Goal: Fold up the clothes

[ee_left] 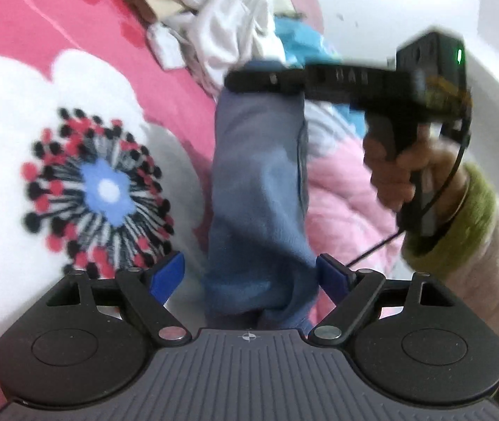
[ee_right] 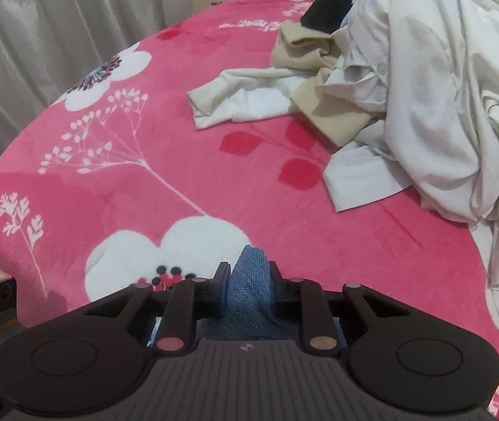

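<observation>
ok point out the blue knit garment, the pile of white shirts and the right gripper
blue knit garment [ee_left: 260,189], left wrist view, middle of the hanging cloth
pile of white shirts [ee_right: 435,105], right wrist view, top shirt
right gripper [ee_right: 247,286], right wrist view, between fingertips

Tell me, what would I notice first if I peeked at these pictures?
Probably the bright pink blanket with big white flowers covering the bed. Next, the blue cloth hanging in mid-air: the right gripper pinches its top edge, while the left gripper stands open around its lower part. At the far right of the bed sits a messy pile of white and beige clothes.
</observation>
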`<state>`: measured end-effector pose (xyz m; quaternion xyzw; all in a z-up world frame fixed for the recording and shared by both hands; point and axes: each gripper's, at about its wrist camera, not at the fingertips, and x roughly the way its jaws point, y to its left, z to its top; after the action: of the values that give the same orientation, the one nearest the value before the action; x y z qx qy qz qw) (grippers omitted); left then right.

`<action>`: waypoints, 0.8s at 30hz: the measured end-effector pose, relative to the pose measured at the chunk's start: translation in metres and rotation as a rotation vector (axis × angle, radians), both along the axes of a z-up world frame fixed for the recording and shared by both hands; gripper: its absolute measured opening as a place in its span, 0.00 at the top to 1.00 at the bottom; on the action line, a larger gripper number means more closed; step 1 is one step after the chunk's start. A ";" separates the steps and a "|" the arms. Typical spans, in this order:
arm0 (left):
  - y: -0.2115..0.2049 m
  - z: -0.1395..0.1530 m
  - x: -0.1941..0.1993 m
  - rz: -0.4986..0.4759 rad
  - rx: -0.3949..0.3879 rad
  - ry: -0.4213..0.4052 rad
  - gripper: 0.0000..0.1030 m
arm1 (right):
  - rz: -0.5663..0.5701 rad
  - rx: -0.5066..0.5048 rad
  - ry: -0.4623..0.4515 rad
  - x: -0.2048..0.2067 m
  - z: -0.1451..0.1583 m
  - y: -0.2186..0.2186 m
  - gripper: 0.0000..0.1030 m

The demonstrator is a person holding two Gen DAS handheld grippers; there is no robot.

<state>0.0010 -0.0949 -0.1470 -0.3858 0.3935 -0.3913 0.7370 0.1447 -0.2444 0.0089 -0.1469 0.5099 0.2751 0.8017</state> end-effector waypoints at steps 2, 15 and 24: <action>-0.011 0.000 -0.003 0.002 0.024 -0.020 0.30 | -0.008 0.004 -0.010 -0.001 0.001 -0.003 0.79; -0.011 0.000 -0.027 0.142 0.103 -0.009 0.64 | -0.083 0.035 -0.080 0.004 -0.039 0.002 0.83; 0.012 0.017 -0.043 0.129 0.243 -0.136 0.51 | -0.034 0.123 -0.238 -0.034 -0.013 -0.006 0.64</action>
<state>-0.0421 -0.0833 -0.1295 -0.2908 0.3616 -0.3179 0.8268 0.1102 -0.2502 -0.0042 -0.1206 0.3956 0.2729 0.8686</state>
